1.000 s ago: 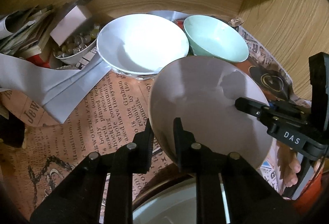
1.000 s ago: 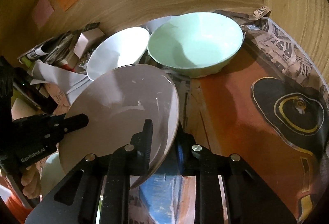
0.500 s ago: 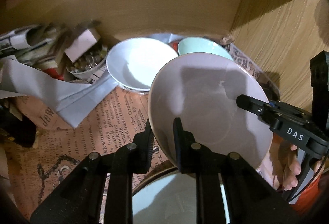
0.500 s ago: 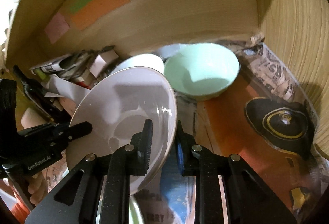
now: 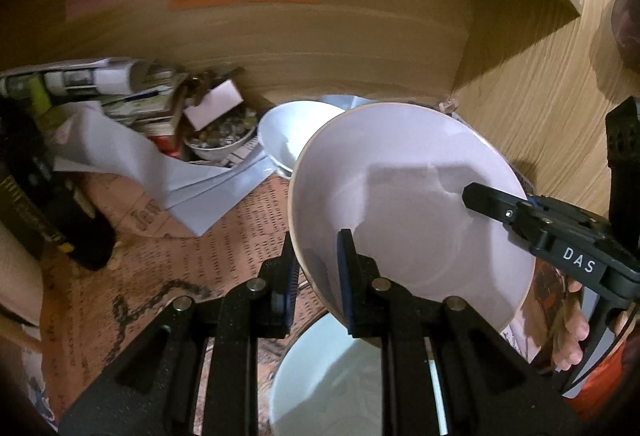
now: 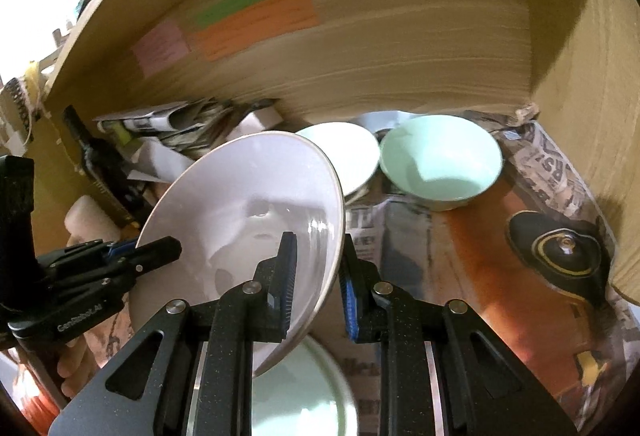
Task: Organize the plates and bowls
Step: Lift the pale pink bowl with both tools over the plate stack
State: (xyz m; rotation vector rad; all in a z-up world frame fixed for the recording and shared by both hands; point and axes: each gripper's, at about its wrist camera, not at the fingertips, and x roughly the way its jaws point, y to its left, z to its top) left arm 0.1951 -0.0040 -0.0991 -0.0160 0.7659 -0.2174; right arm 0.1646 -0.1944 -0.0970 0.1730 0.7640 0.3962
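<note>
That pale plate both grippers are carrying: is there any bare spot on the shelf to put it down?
The pale plate could go on the newspaper lining in front of the mint bowl, toward the right wall. Another patch lies in front of the white paper sheet. The back left is crowded with the white bowl, a dish of small items and stacked papers.

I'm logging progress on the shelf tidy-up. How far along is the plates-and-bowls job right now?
Looks done: a white bowl and a mint bowl sit side by side at the back. In hand: both tongs, left and right, grip opposite rims of the pale bowl, held tilted in the air. Left: setting it down; a light plate below remains unplaced.
</note>
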